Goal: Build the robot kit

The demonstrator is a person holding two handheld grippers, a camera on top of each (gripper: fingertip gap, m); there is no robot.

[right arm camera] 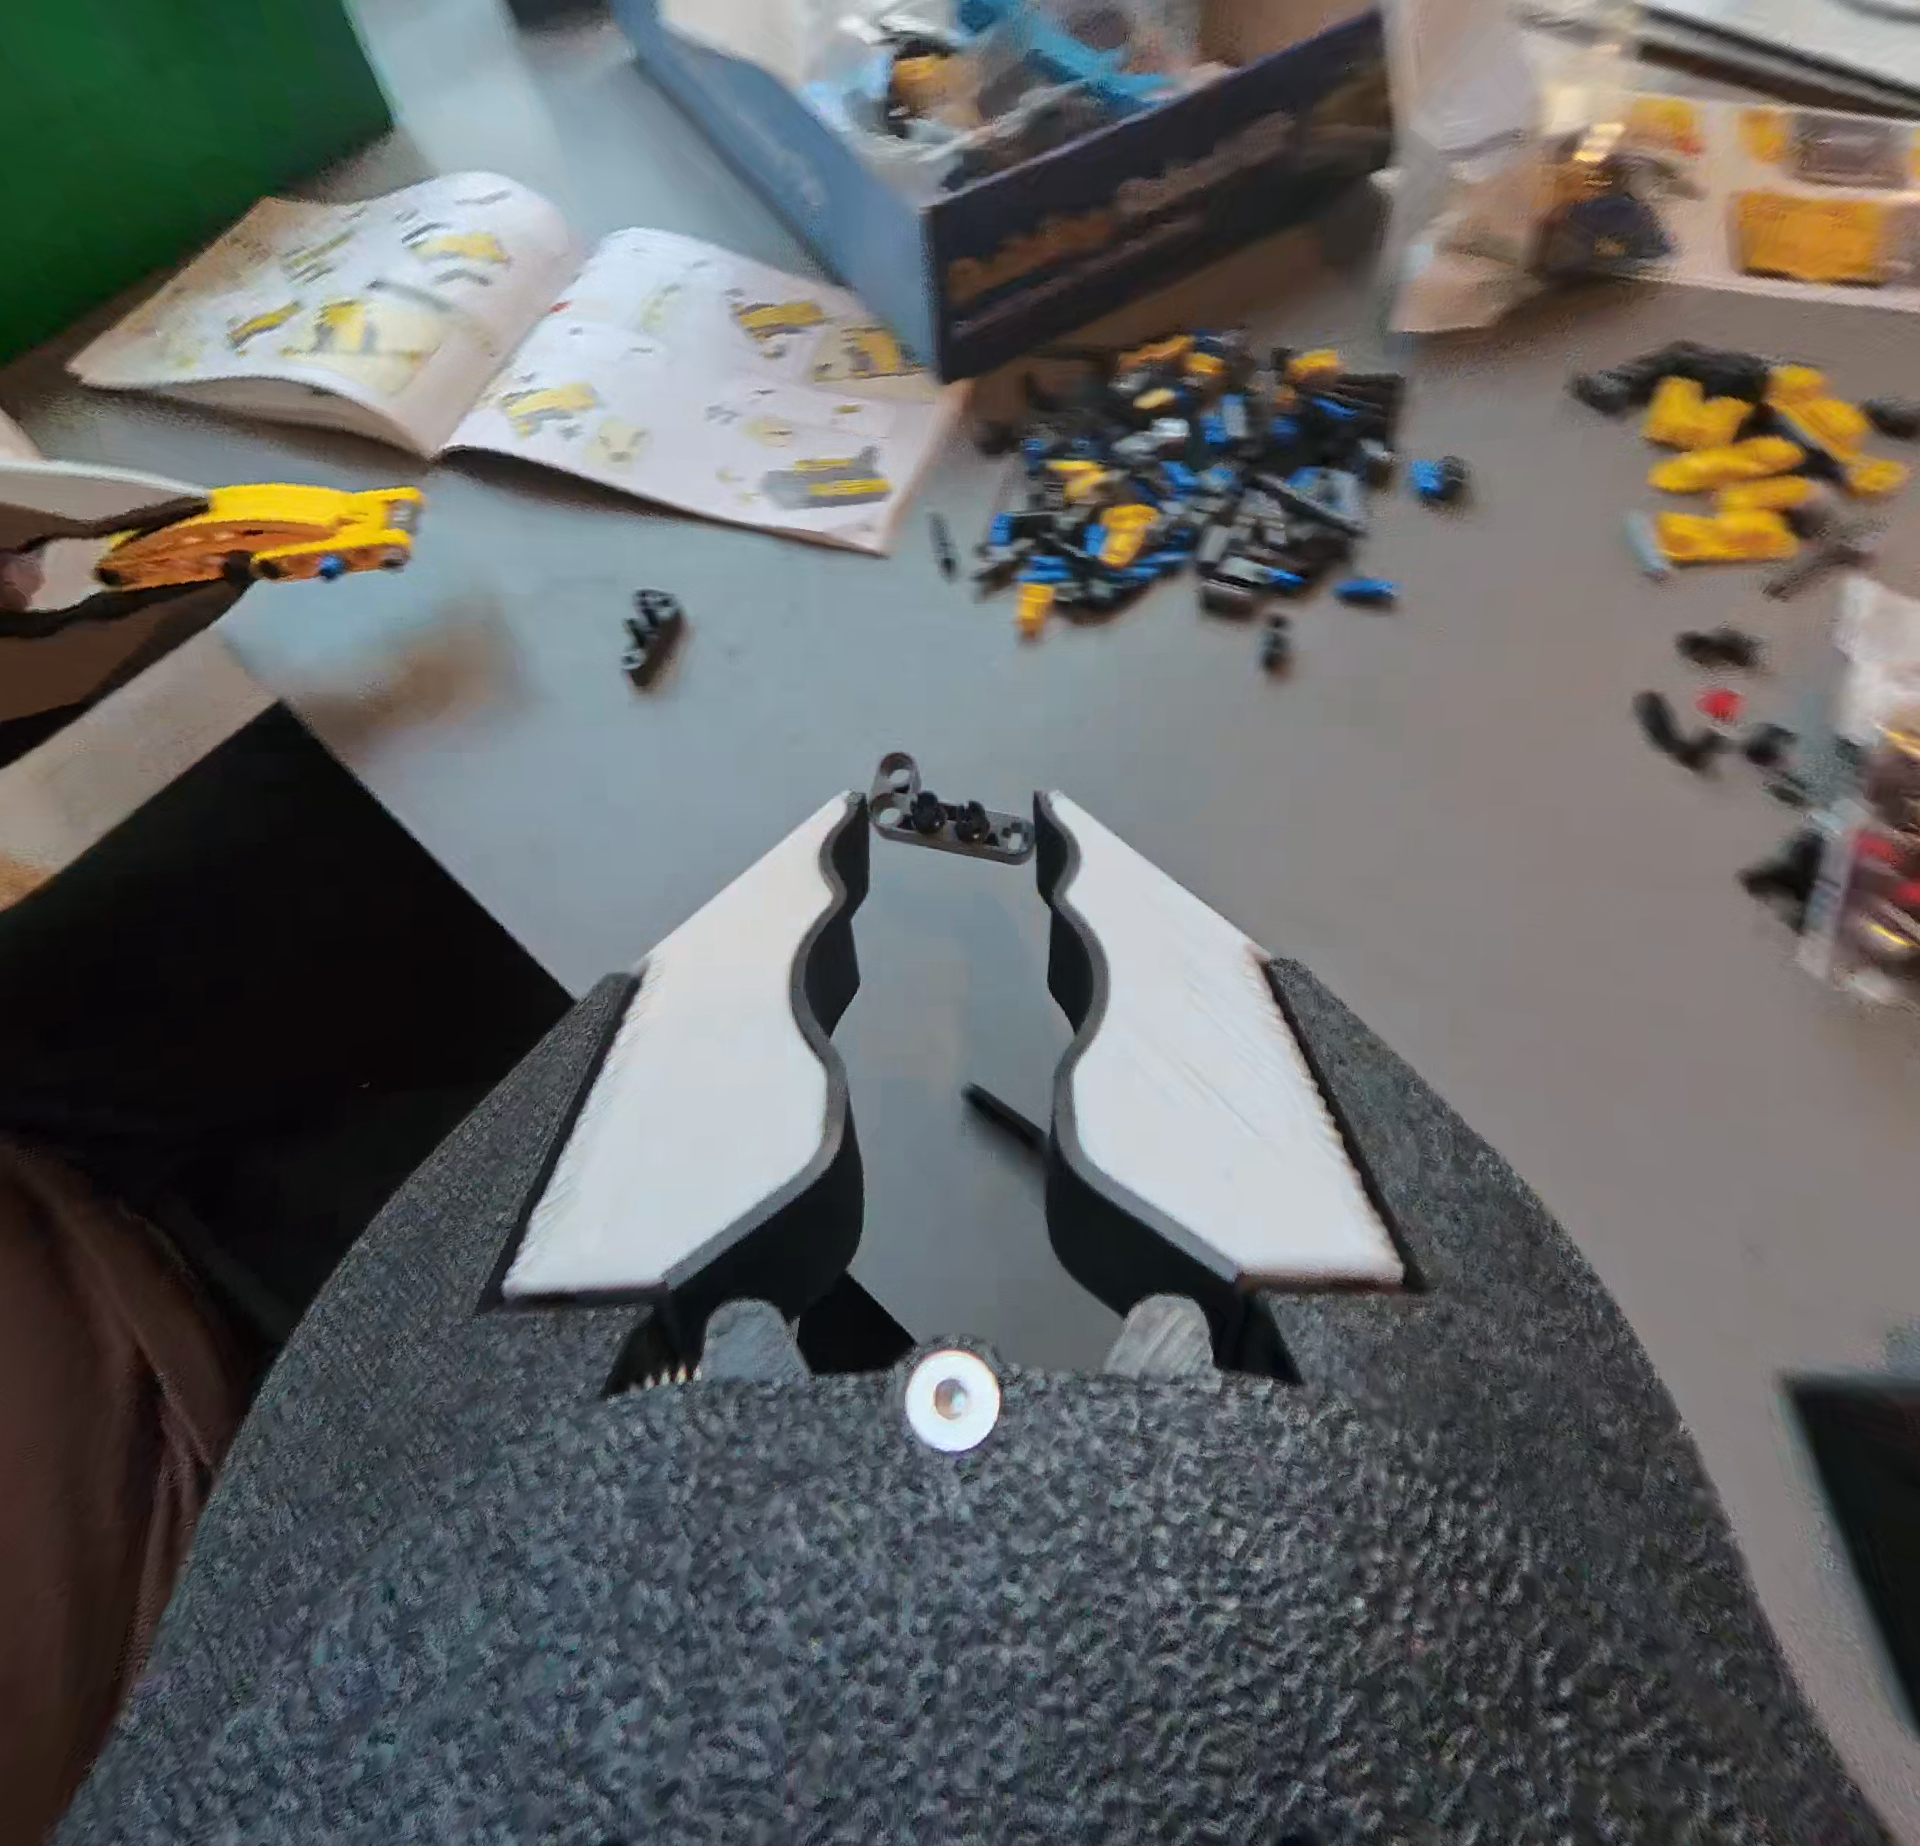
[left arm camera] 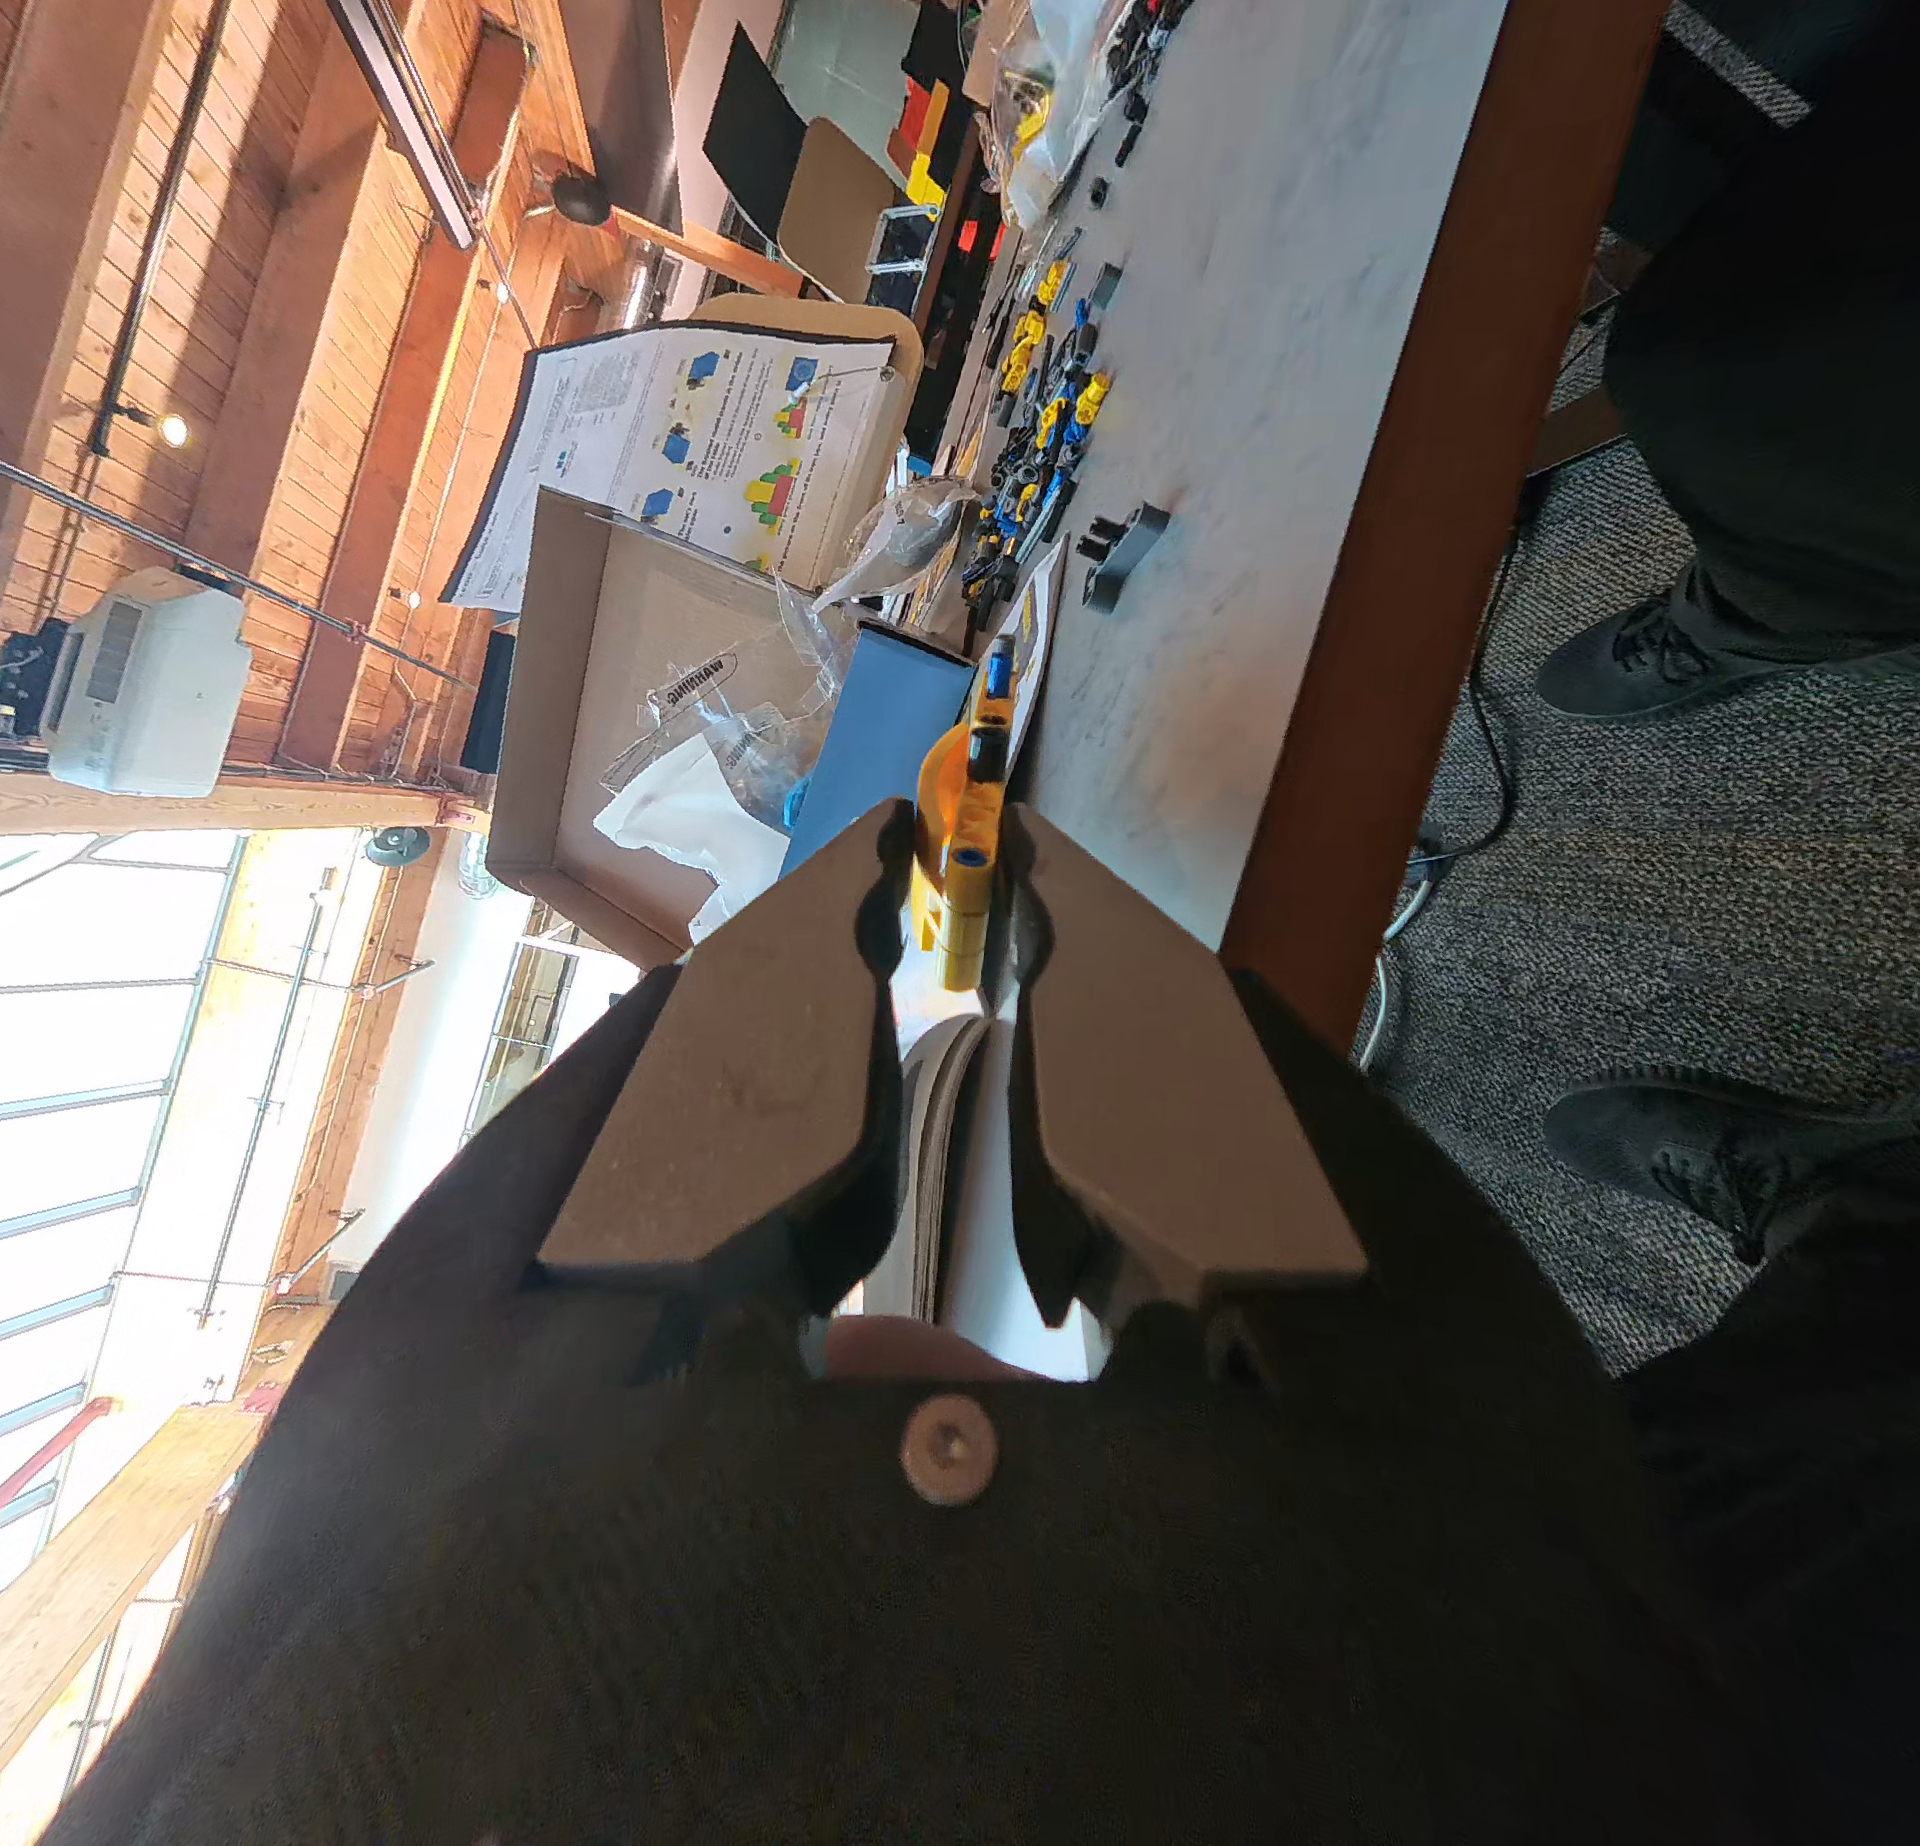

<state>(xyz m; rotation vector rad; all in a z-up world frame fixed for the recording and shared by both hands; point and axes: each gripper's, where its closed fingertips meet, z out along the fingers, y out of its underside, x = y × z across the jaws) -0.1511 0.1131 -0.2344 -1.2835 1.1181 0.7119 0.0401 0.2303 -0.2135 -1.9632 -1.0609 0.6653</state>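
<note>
My left gripper (left arm camera: 956, 840) is shut on a yellow brick assembly (left arm camera: 961, 851) with blue pins and holds it in the air beside the table's near edge. It also shows in the right wrist view (right arm camera: 281, 539), at the far left, held by the other gripper. My right gripper (right arm camera: 951, 820) is shut on a small grey angled beam (right arm camera: 951, 820) with black pins, pinched by its ends between the fingertips above the grey table (right arm camera: 727, 809). A small black piece (right arm camera: 652, 633) lies on the table ahead, also in the left wrist view (left arm camera: 1122, 549).
An open instruction booklet (right arm camera: 540, 342) lies at the back left. A blue box (right arm camera: 1091, 186) with bags stands behind a pile of blue, black and yellow pieces (right arm camera: 1174, 487). More yellow pieces (right arm camera: 1756, 466) and plastic bags (right arm camera: 1881, 788) lie at the right. A person's shoes (left arm camera: 1704, 1152) stand on carpet. The tips of one gripper are about 25 cm away from the tips of the other. My left gripper's tips are some 11 cm from the small black piece (right arm camera: 652, 633). Look for it in the left wrist view (left arm camera: 1109, 535) too.
</note>
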